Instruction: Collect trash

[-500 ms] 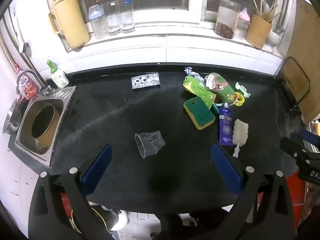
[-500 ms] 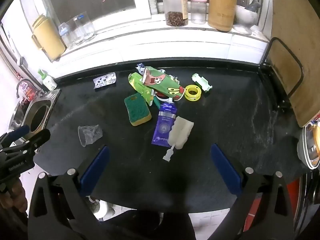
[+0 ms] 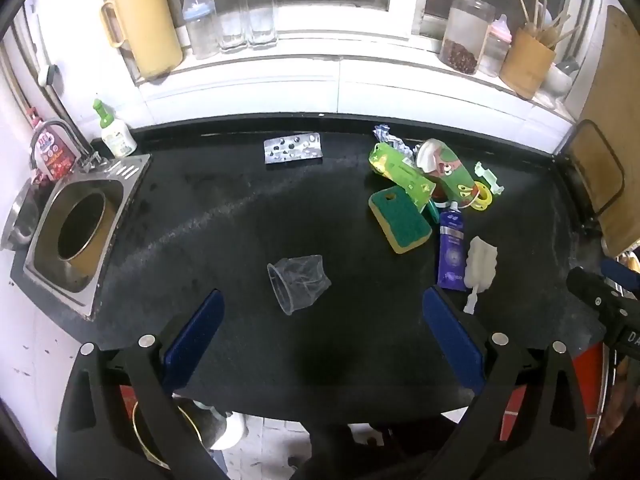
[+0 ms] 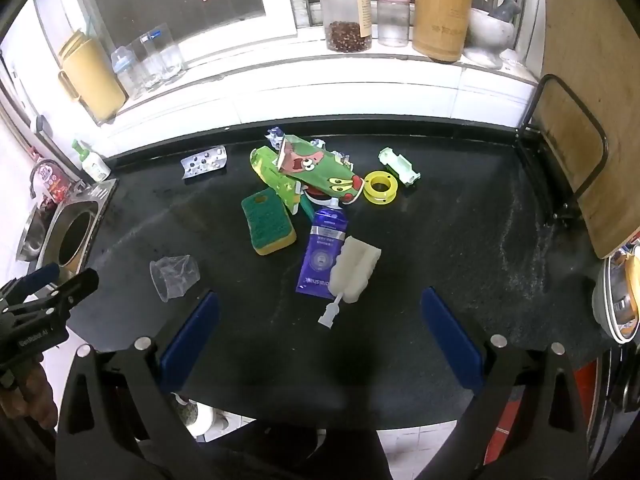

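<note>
Both claws hang wide open and empty above the near edge of the black stone desk (image 3: pixel 224 216), tilted steeply downward. The left claw (image 3: pixel 320 320) frames a crumpled clear plastic cup (image 3: pixel 299 280) lying on its side just ahead of its blue pads. The right claw (image 4: pixel 320 320) sits just short of a white foam bottle brush (image 4: pixel 354 270) resting on a purple squeeze tube (image 4: pixel 322 254).

The cup looks the easiest first pick. It is thin and soft, so a grip across its rim would probably hold better than one on the collapsed end.

Open desk surrounds the cup on every side. To its left a steel sink (image 3: pixel 76 224) is set into the desk; the desk's front edge runs just below the claws. Further back lie a green and yellow sponge (image 4: pixel 267 226), green printed wrappers (image 4: pixel 316 172), a yellow tape ring (image 4: pixel 380 187) and a silver pill blister (image 3: pixel 293 148).
</note>
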A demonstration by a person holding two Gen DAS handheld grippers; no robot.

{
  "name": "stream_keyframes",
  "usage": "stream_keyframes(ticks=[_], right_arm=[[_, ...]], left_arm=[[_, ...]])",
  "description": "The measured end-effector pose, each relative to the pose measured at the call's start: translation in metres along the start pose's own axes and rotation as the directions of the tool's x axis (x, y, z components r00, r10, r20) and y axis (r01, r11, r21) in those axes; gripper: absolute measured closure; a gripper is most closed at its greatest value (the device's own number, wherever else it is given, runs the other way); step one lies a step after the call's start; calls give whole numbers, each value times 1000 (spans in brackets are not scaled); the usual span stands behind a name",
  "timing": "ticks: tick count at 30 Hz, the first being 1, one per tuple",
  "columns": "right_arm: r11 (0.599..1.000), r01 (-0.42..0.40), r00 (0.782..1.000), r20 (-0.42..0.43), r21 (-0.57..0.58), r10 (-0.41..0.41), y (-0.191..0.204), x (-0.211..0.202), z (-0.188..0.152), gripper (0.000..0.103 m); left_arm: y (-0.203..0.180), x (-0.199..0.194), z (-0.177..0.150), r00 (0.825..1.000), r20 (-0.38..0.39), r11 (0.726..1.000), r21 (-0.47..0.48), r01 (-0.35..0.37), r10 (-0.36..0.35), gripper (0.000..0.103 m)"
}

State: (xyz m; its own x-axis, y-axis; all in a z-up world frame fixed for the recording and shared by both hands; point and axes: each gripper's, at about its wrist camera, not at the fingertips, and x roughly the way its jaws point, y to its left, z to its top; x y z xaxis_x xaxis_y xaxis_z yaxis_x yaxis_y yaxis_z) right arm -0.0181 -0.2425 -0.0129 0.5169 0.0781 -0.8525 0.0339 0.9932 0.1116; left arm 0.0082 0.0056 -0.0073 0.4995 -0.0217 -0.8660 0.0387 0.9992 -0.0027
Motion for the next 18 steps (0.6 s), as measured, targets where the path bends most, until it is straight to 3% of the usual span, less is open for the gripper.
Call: stream_keyframes(ticks=[18], right_arm=[[1000, -5, 1000, 8, 4, 5, -4, -1, -2, 6]], left_arm=[[-7, -3, -2, 1000, 15, 1000, 16, -8, 8, 6]])
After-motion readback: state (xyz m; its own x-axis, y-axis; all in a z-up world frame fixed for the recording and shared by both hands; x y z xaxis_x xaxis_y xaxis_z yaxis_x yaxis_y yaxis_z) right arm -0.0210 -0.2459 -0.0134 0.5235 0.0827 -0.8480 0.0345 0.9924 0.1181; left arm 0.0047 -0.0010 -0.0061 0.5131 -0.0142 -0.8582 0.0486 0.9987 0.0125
